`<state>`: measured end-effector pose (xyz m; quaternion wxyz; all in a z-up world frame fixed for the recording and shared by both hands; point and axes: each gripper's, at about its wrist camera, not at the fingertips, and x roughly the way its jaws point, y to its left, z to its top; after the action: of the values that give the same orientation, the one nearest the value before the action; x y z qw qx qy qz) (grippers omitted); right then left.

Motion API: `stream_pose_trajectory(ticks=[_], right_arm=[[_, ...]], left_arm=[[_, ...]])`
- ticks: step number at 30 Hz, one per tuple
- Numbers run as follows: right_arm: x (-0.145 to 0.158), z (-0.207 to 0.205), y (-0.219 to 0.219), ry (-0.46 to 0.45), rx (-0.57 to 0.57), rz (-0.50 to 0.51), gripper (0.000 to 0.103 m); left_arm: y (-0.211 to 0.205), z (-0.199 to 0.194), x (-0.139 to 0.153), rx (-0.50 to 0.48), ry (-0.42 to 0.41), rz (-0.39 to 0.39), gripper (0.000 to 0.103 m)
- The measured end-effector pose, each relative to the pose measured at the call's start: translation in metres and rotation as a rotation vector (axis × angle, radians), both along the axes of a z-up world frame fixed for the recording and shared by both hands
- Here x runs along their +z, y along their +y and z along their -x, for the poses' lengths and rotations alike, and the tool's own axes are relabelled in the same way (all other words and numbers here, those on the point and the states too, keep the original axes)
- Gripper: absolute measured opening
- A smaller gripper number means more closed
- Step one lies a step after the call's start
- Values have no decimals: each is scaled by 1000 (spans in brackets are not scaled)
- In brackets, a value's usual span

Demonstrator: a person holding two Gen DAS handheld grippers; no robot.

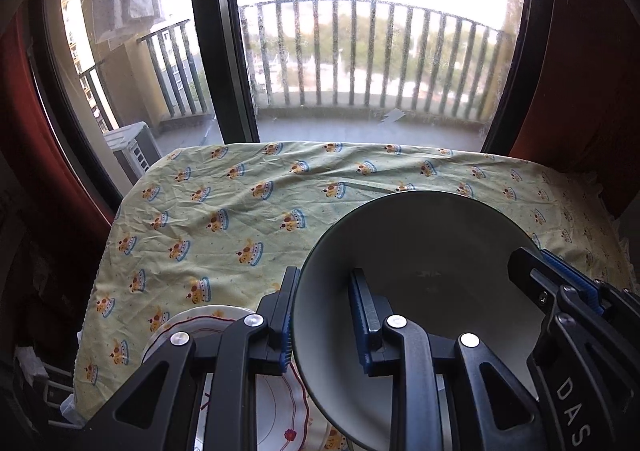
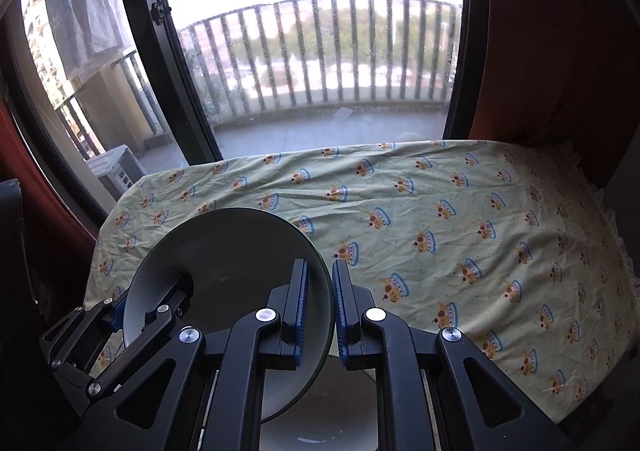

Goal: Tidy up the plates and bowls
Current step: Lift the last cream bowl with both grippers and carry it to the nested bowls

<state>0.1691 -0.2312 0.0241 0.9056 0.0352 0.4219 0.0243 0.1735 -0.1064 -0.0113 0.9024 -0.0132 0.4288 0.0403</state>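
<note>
A dark green bowl (image 1: 420, 251) is held above the table between both grippers. My left gripper (image 1: 324, 315) is shut on the bowl's left rim, one finger outside and one inside. My right gripper (image 2: 320, 303) is shut on the bowl's right rim; the bowl also shows in the right wrist view (image 2: 224, 251). The right gripper's fingers (image 1: 560, 279) show at the bowl's far side in the left wrist view. A white plate with a red line pattern (image 1: 280, 403) lies under the left gripper. A pale plate or bowl (image 2: 320, 407) lies under the right gripper.
The table is covered by a yellow-green cloth with a crown print (image 1: 240, 211), also in the right wrist view (image 2: 460, 231). Behind the table are a glass balcony door with a black frame (image 1: 216, 51) and red-brown curtains (image 2: 540, 31) at the sides.
</note>
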Motion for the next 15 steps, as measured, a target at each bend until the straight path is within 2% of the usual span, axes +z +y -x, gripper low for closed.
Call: stream_pose_trajectory(ticks=[15], right_arm=[[-43,33,-29,107,-10,37,16]], left_arm=[[-26,33,-44,-10,107,30,23]])
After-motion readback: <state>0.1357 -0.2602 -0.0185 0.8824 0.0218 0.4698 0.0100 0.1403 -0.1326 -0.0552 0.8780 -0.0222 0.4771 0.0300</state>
